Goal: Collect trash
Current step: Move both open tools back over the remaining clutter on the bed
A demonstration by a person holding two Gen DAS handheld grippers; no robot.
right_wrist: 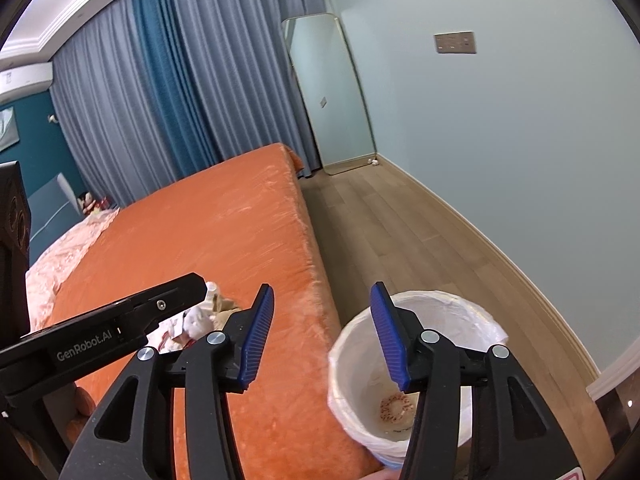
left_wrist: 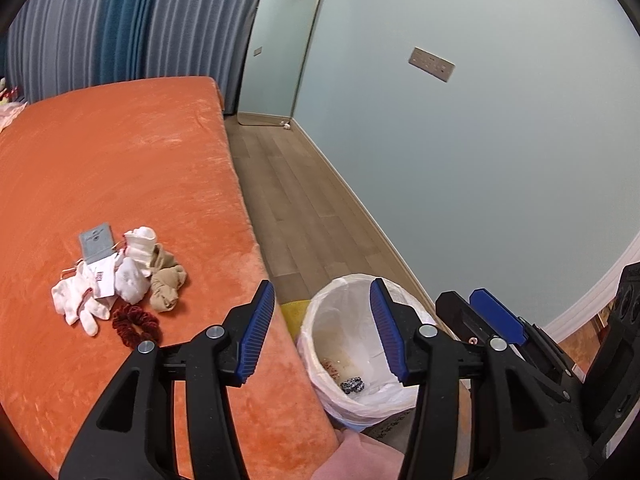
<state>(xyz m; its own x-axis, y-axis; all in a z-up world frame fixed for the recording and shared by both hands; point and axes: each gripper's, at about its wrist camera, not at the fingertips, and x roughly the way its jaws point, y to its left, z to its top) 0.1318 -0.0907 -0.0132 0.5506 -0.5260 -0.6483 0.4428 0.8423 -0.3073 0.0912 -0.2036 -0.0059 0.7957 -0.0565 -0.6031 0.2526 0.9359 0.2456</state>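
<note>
A white-lined trash bin (left_wrist: 340, 320) stands on the floor beside the orange bed (left_wrist: 120, 168); a dark scrunchie (left_wrist: 352, 385) lies at its bottom. It also shows in the right wrist view (right_wrist: 452, 308). On the bed lies a pile: white socks (left_wrist: 80, 304), a white bundle (left_wrist: 140, 246), tan socks (left_wrist: 166, 280), a grey card (left_wrist: 96, 242) and a dark red scrunchie (left_wrist: 136, 326). My left gripper (left_wrist: 322, 334) is open and empty above the bed edge and bin. My right gripper (right_wrist: 322, 334) is open and empty over the bin's left rim.
Wooden floor (left_wrist: 304, 208) runs between the bed and the pale green wall. A standing mirror (left_wrist: 280, 48) leans in the far corner beside blue curtains (right_wrist: 168, 92). A pink quilt (right_wrist: 60, 252) covers the bed's far left side.
</note>
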